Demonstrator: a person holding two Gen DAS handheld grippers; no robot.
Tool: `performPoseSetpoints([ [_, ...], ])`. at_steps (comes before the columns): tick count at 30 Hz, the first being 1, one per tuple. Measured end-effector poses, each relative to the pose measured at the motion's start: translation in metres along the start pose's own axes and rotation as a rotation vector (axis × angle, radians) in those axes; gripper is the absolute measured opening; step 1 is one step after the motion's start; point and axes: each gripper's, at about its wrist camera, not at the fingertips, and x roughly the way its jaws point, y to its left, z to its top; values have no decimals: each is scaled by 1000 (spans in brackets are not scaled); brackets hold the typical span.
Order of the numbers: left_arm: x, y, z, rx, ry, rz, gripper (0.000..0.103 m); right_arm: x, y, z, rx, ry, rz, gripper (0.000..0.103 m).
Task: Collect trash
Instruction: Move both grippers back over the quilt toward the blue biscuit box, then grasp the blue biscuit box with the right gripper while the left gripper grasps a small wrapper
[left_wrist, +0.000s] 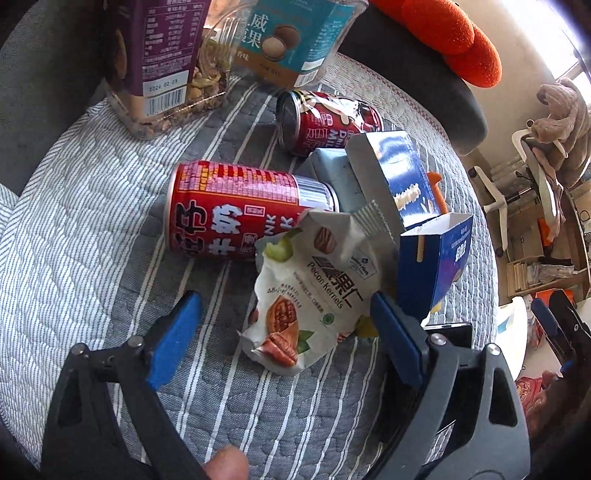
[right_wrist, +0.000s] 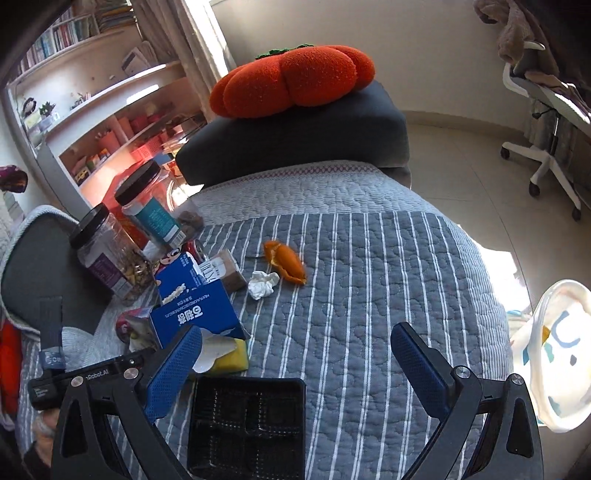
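Observation:
My left gripper (left_wrist: 284, 321) is open over the striped quilt, its blue pads either side of a crumpled white pecan-kernels wrapper (left_wrist: 314, 291), not touching it. Behind the wrapper lie a red milk can (left_wrist: 240, 210), a second dented red can (left_wrist: 325, 122) and an opened blue carton (left_wrist: 406, 184). My right gripper (right_wrist: 295, 369) is open and empty above a black plastic tray (right_wrist: 247, 424). Ahead of it lie an orange peel (right_wrist: 286, 260), a crumpled white tissue (right_wrist: 262, 284) and the blue carton (right_wrist: 192, 306).
Two clear jars with black lids (right_wrist: 110, 254) stand at the left. A dark cushion (right_wrist: 295, 136) with an orange pumpkin pillow (right_wrist: 291, 79) lies at the far end. A white bag (right_wrist: 554, 354) hangs off the right edge. An office chair (right_wrist: 546, 147) stands beyond.

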Motion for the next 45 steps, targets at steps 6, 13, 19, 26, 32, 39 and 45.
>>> performPoseSetpoints([
  [6, 6, -8, 1, 9, 37, -79, 46, 34, -7, 2, 114, 67, 172, 103],
  [13, -24, -29, -5, 78, -24, -138, 7, 69, -6, 4, 178, 155, 319, 103],
  [19, -56, -40, -8, 129, -119, -149, 6, 80, -4, 5, 241, 184, 423, 103],
  [26, -98, -30, 8, 125, -269, -208, 6, 89, 16, 6, 191, 214, 464, 103],
  [32, -112, -18, 10, 100, -298, -229, 6, 80, 41, 3, 103, 219, 369, 103],
  [39, -105, -18, 7, 107, -255, -236, 6, 84, 64, -15, -52, 251, 137, 103],
  [45, -101, -16, 6, 96, -241, -221, 6, 94, 70, -27, -118, 286, 121, 80],
])
